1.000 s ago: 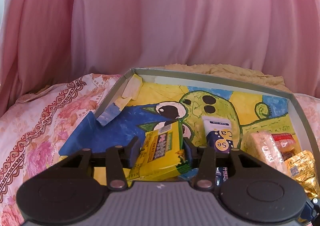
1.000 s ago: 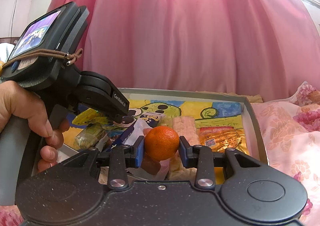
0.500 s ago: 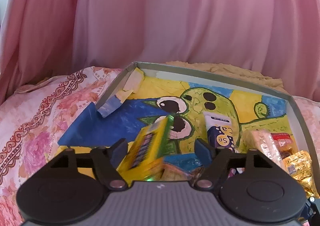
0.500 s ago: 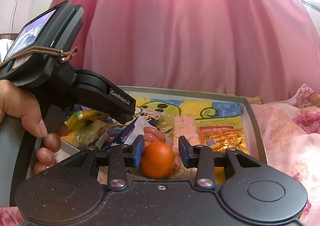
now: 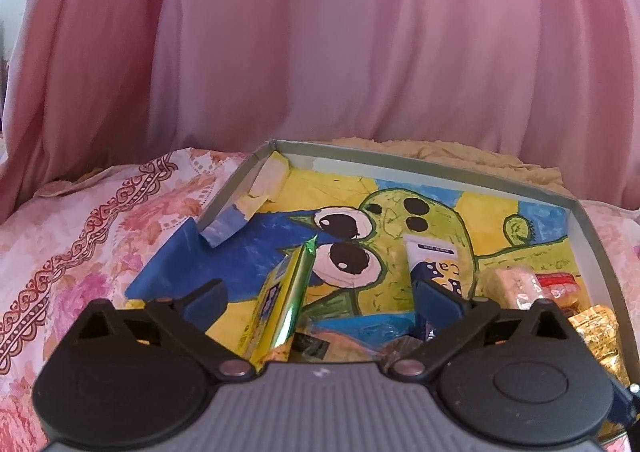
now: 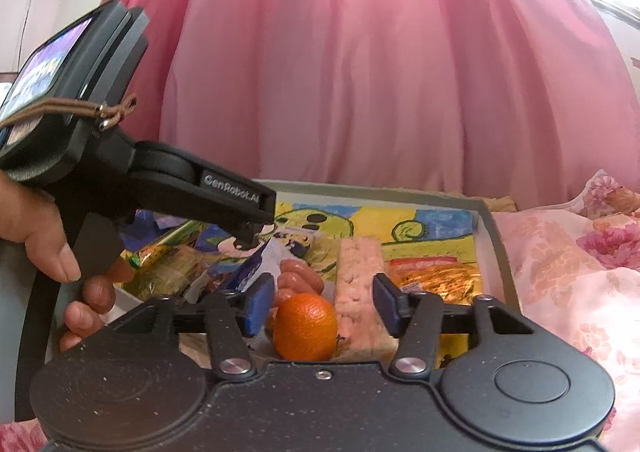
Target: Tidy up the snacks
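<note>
Two grippers work over one shallow box, and both stand spread with nothing pinched. From the left wrist view, the left gripper point(image 5: 318, 302) has its jaws wide apart over the near end of the painted box point(image 5: 440, 172), whose floor shows a green cartoon creature on yellow and blue. A yellow-green snack packet point(image 5: 280, 300) stands on edge between the jaws, tilted and touching neither pad as far as I can tell, so it looks let go inside the box. Farther in lie a white-and-blue tube point(image 5: 434, 264), a pale rice-cracker bar point(image 5: 516, 284) and a gold foil pack point(image 5: 598, 330) at the right wall; much of the painted floor on the left is bare. From the right wrist view, the right gripper point(image 6: 322, 304) is likewise open, with an orange point(image 6: 306, 326) resting between its pads but clear of both, down among the snacks beside small sausages point(image 6: 300, 278) and the long cracker bar. A hand point(image 6: 48, 240) grips the left tool's handle at the left edge. Judging by this, most visible snacks are already in the box, yet they sit heaped toward the near and right side; spreading them into tidy rows seems to be what remains, though I cannot see whether more snacks wait outside the box.
</note>
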Tool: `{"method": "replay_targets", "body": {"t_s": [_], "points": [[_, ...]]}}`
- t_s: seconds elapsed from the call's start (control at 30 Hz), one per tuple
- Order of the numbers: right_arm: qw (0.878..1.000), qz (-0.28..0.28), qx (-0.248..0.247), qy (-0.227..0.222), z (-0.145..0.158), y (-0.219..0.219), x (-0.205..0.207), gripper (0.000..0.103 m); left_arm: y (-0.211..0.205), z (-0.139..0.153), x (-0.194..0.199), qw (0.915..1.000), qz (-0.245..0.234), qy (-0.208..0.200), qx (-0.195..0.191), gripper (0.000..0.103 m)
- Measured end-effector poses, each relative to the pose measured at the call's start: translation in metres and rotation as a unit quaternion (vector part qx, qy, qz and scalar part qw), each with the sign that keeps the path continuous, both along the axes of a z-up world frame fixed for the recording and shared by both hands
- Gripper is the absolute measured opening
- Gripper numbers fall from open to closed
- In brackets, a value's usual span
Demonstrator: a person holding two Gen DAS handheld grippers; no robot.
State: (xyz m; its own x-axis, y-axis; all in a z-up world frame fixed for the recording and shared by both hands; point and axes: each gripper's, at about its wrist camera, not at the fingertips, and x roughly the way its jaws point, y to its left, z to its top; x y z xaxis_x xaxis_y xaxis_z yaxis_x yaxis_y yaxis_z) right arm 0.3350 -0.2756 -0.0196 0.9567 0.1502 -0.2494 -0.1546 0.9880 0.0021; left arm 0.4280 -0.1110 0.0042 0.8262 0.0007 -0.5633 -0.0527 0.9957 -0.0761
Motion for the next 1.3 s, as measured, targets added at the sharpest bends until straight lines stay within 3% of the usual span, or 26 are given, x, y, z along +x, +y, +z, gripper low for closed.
{"method": "replay_targets", "body": {"t_s": [0.13,0.63,1.3], "points": [[1.000,-0.007,0.006,-0.012,0.004,-0.004,-0.004,0.076,0.003,0.002,-0.001,1.0000,0.004,0.000,-0.002,0.102],[0.999,-0.022,0.023,-0.025,0.010,-0.013,-0.004,0.102,0.006,0.009,-0.005,0.9996,0.025,-0.011,-0.009,0.102],[0.997,-0.046,0.038,-0.047,0.032,-0.024,-0.021,0.102,0.024,0.027,-0.044,0.9957,0.075,-0.054,-0.005,0.102]]}}
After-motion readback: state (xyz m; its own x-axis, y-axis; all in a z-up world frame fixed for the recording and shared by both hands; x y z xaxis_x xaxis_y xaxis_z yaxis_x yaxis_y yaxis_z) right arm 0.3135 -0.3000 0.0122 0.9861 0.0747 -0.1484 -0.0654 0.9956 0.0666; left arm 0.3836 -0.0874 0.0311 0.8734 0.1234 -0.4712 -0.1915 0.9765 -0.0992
